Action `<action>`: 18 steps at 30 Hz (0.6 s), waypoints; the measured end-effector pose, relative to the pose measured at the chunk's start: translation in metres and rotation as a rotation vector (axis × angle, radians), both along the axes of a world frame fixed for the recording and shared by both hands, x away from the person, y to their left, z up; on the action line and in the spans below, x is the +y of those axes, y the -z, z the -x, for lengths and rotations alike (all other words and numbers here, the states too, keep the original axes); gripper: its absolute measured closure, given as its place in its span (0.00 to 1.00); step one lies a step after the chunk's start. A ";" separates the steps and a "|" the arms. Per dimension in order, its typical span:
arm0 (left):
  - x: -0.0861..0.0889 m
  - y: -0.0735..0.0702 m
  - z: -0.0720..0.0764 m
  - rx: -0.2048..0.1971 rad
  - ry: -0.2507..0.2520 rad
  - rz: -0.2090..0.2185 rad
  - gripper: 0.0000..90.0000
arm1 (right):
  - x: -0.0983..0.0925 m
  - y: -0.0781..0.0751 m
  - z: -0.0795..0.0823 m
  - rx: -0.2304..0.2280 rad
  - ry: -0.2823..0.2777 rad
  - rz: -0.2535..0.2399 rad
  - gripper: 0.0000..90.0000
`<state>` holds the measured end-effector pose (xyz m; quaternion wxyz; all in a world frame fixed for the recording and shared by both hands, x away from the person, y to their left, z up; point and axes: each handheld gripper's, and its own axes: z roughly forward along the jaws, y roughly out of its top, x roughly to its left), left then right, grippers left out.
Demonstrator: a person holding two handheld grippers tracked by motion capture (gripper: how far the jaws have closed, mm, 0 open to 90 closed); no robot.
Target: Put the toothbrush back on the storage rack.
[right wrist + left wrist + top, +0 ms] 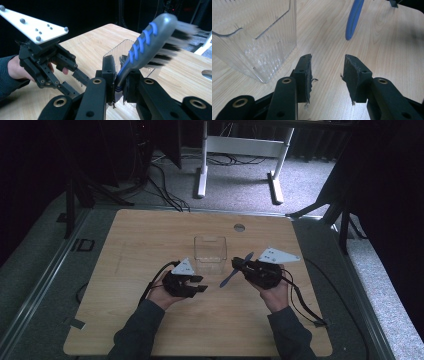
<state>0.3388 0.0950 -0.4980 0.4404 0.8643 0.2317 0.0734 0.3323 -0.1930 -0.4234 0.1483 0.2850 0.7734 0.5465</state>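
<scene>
- A pale wood-grain surface (150, 320) with rounded corners stands on grey carpet in a dim room.
- A clear, ribbed plastic container (210, 254) sits mid-surface, between both tools.
- The right tool (239, 265) clamps a blue-and-grey toothbrush (150, 42), bristled head raised.
- The left tool (327, 72), black-padded, is open and empty just beside the container.

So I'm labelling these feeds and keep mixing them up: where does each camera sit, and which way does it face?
High view: above the person's side, facing forward and down on the table; forearms and both tools show.
Left gripper view: rides the left tool, facing the clear container; own open jaws show.
Right gripper view: rides the right tool, jaws clamping a toothbrush; the left hand shows beyond.
Shared: container and toothbrush appear in all three.
</scene>
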 end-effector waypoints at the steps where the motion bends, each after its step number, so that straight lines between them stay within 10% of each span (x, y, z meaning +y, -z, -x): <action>1: 0.000 0.000 0.000 0.000 0.000 0.000 0.65 | 0.000 0.000 0.000 0.000 0.000 0.000 0.91; 18: -0.002 0.008 -0.001 0.006 -0.015 -0.023 0.64 | -0.001 -0.010 -0.011 -0.010 0.034 -0.027 0.91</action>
